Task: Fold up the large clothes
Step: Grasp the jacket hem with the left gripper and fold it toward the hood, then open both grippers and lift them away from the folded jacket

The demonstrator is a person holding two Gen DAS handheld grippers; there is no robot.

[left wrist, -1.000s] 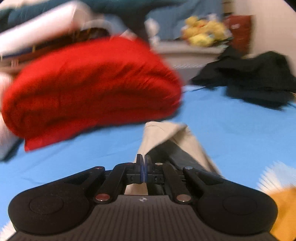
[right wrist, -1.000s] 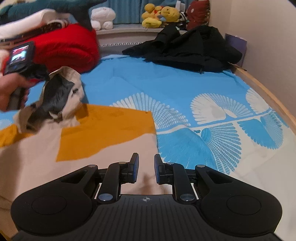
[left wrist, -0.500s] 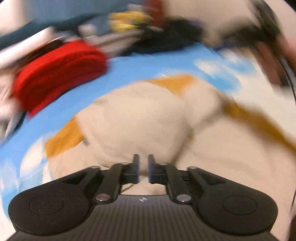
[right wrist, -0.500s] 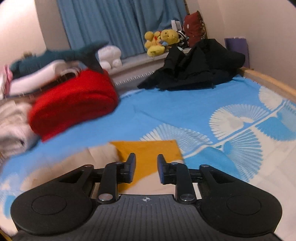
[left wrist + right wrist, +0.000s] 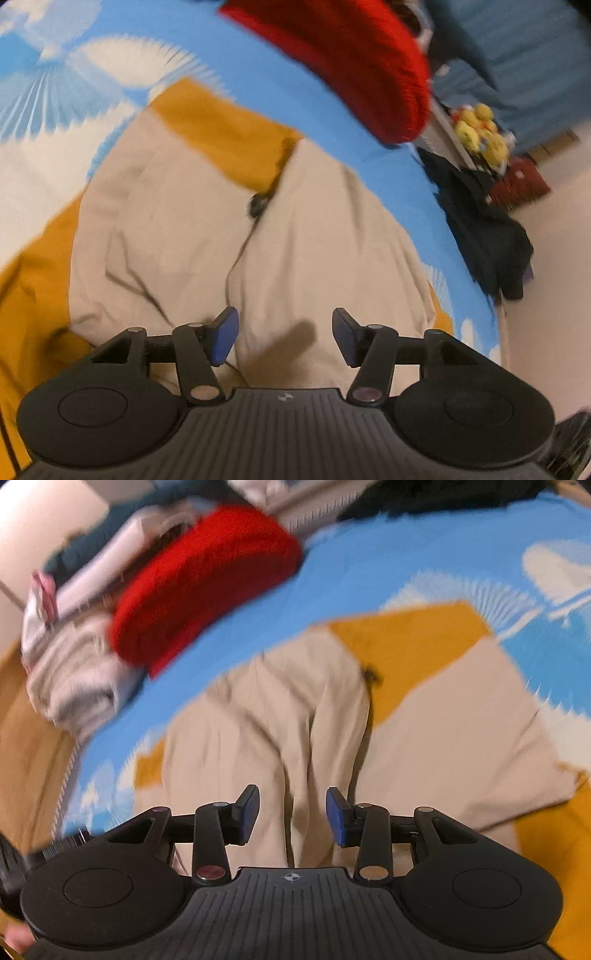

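Beige-and-mustard garment [image 5: 314, 236] on bed, soft, floppy, light; both claws, left claw [image 5: 283, 338] & right claw [image 5: 291, 816], just spread apart, empty; grab hem at 6 o'clock.

No words, numbers or brand names can be read in either view. The only sign is a small pale emblem [image 5: 284, 397] at the middle of the ribbed black body of the left tool, and a like one, a small cross in a ring [image 5: 293, 877], at the same spot on the right tool; neither carries any letters. The motion blur leaves nothing legible on the cloth or on the things beyond the emblems.
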